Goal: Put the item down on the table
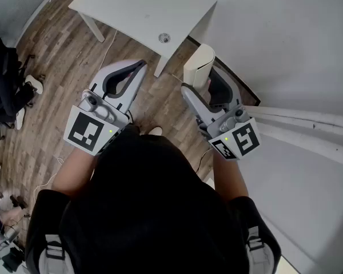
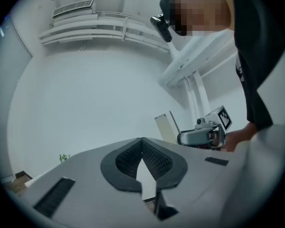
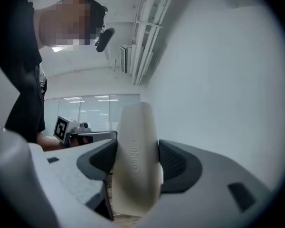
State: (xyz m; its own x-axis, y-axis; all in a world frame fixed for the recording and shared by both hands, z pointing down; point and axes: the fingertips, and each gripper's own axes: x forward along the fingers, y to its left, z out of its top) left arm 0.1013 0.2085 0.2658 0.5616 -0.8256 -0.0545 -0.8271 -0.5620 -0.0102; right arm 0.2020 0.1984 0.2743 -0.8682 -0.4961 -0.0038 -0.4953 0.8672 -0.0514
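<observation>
My right gripper (image 1: 202, 89) pinches the cream MINISO item (image 3: 135, 151) between both pads. It is held upright in the air over the wood floor (image 1: 57, 56), short of the white table (image 1: 138, 9). My left gripper (image 2: 142, 147) hangs beside it, pads pressed together on nothing.

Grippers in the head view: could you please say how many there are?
2. The left gripper, shut and empty, at left; the right gripper, at right, gripping a cream item.
</observation>
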